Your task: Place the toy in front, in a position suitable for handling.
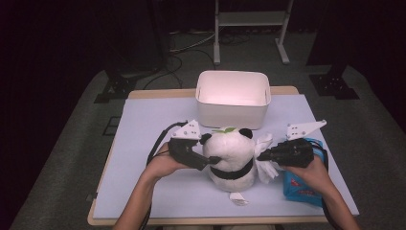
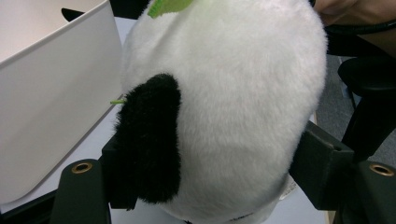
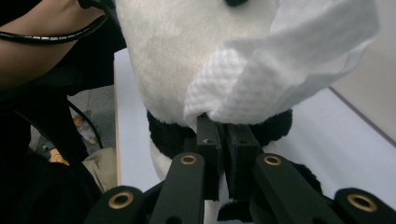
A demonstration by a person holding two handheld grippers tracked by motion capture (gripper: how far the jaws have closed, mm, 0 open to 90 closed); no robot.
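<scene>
High view first: a panda toy [image 1: 232, 158] sits upright near the middle of the table [image 1: 143, 124], just in front of a white bin [image 1: 233, 98], with a blue packet [image 1: 301, 184] lying off to its right. Its head is clamped between the jaws of the left gripper [image 1: 213, 160] (the left gripper view shows the pads pressing into the fur on both sides). The right gripper [image 1: 264, 155] is clenched on a white tissue [image 3: 280, 70], which touches the toy's side.
</scene>
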